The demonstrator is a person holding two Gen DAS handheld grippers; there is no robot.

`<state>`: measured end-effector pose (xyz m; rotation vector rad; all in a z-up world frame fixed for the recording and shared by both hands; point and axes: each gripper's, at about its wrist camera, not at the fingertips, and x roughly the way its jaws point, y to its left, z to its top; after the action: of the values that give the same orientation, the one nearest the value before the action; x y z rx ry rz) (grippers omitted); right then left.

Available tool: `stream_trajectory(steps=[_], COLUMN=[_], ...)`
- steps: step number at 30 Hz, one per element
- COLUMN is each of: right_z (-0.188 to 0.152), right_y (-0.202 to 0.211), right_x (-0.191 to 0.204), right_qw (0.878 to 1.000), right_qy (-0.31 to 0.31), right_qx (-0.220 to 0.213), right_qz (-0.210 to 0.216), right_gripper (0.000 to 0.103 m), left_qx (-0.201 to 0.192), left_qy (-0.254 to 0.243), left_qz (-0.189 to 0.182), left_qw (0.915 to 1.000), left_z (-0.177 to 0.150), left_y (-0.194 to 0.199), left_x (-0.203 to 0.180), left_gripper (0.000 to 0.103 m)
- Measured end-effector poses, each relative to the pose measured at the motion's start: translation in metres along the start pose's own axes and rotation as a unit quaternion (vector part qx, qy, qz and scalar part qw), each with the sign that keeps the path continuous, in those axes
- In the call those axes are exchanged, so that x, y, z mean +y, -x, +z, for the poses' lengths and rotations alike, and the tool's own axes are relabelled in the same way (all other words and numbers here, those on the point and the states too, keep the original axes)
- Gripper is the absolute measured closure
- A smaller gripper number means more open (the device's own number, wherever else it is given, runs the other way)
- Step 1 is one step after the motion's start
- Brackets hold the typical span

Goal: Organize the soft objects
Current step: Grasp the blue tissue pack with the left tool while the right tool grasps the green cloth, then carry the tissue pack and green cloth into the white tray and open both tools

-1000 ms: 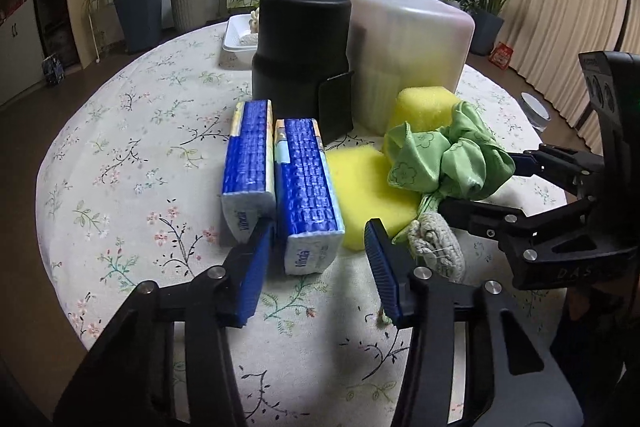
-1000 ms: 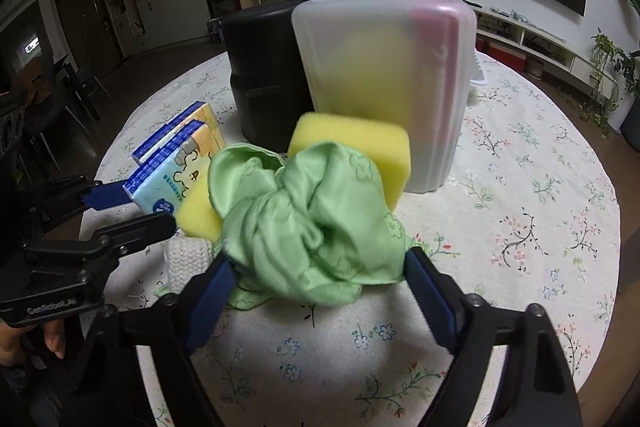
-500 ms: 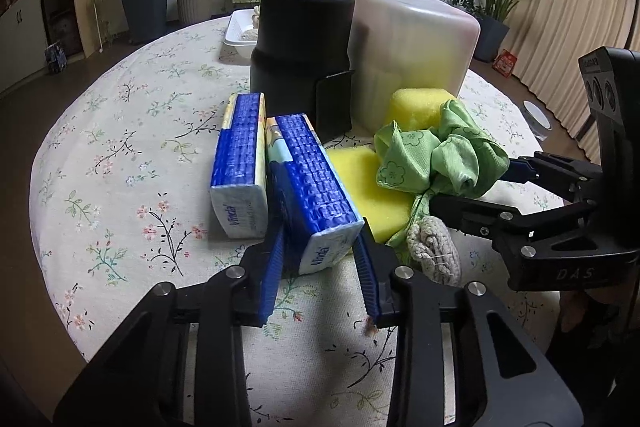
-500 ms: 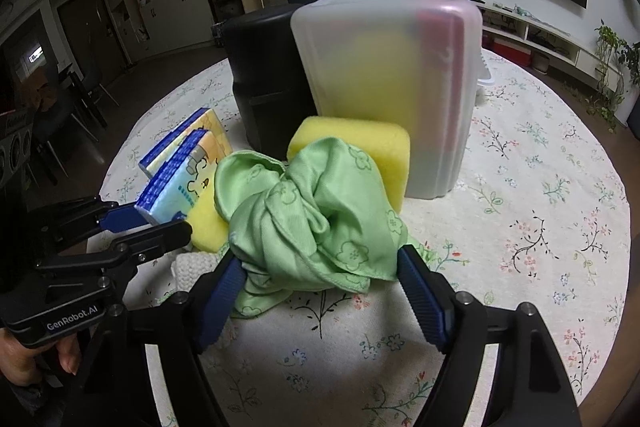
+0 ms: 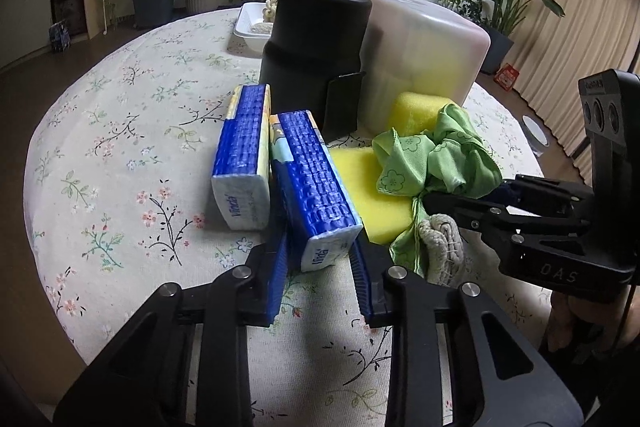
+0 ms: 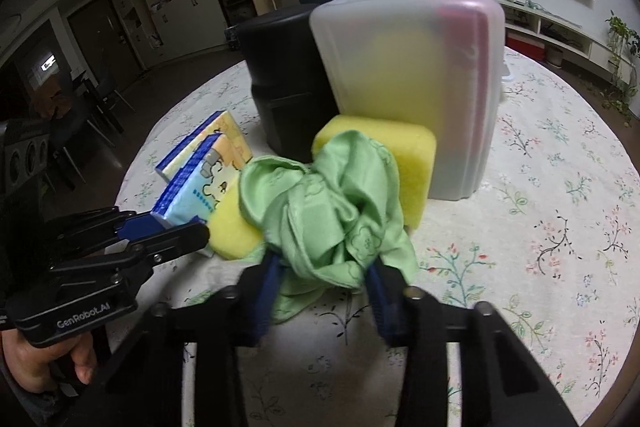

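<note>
Two tissue packs (image 5: 240, 163) lie side by side on the table (image 5: 120, 131); my left fingers (image 5: 320, 263) are closing on the nearer pack (image 5: 316, 195). My right fingers (image 6: 320, 279) are closing around the green cloth (image 6: 328, 211) lying over yellow sponges (image 6: 412, 155).

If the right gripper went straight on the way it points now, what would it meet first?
The right gripper has its jaws closing on the green cloth. Straight ahead, the yellow sponge probably comes first, then the translucent box; depth is unclear.
</note>
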<state>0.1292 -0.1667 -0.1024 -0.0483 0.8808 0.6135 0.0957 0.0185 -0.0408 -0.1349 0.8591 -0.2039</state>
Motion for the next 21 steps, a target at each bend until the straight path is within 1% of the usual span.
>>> stream_trajectory(steps=[3, 10, 21], right_z=[-0.002, 0.000, -0.004], right_y=[0.001, 0.004, 0.041], right_x=[0.002, 0.006, 0.004], right_qw=[1.000, 1.000, 1.000], right_qy=[0.001, -0.001, -0.004], right_qx=[0.000, -0.001, -0.022], right_qz=[0.003, 0.009, 0.010], right_gripper=[0.076, 0.081, 0.083], left_qx=[0.001, 0.002, -0.004], left_qy=[0.001, 0.004, -0.002], left_qz=[0.000, -0.005, -0.015], left_qw=[1.0000, 1.0000, 0.9999], left_z=[-0.001, -0.002, -0.007], left_y=[0.001, 0.004, 0.024], left_x=[0.000, 0.000, -0.001], left_gripper=[0.079, 0.081, 0.083])
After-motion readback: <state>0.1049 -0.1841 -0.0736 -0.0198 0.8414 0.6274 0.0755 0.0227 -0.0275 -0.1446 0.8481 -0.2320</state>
